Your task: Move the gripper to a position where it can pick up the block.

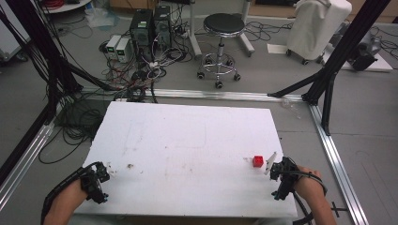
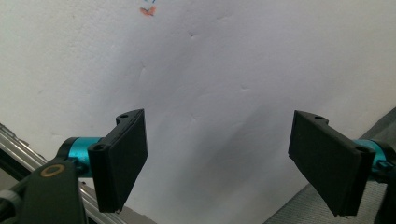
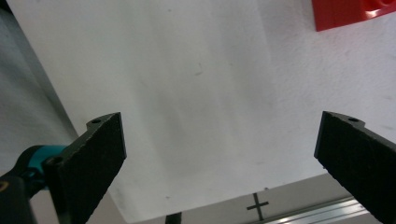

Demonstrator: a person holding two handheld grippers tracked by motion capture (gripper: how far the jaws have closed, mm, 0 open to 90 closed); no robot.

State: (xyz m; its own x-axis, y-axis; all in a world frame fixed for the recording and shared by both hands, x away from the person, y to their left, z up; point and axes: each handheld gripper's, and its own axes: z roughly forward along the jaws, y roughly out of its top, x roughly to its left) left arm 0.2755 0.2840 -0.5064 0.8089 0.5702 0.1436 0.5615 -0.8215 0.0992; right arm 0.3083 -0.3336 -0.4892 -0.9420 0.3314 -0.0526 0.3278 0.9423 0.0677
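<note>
A small red brick point(image 1: 257, 161) lies on the white board point(image 1: 187, 140) near its right front corner. My right gripper point(image 1: 278, 174) is just right of and a little nearer than the brick, apart from it. In the right gripper view the jaws of my right gripper point(image 3: 219, 126) stand wide open over bare board, and the red brick point(image 3: 352, 11) sits ahead at the top right. My left gripper point(image 1: 99, 174) rests at the board's left front corner. Seen from its own view, my left gripper point(image 2: 219, 135) is open with nothing between the jaws.
Small brown specks point(image 1: 129, 165) mark the board near the left gripper. A red-and-blue mark point(image 2: 148, 10) shows far ahead in the left gripper view. Beyond the board are a black stool point(image 1: 222, 28), computer towers point(image 1: 150, 26), loose cables and black frame posts point(image 1: 328, 75).
</note>
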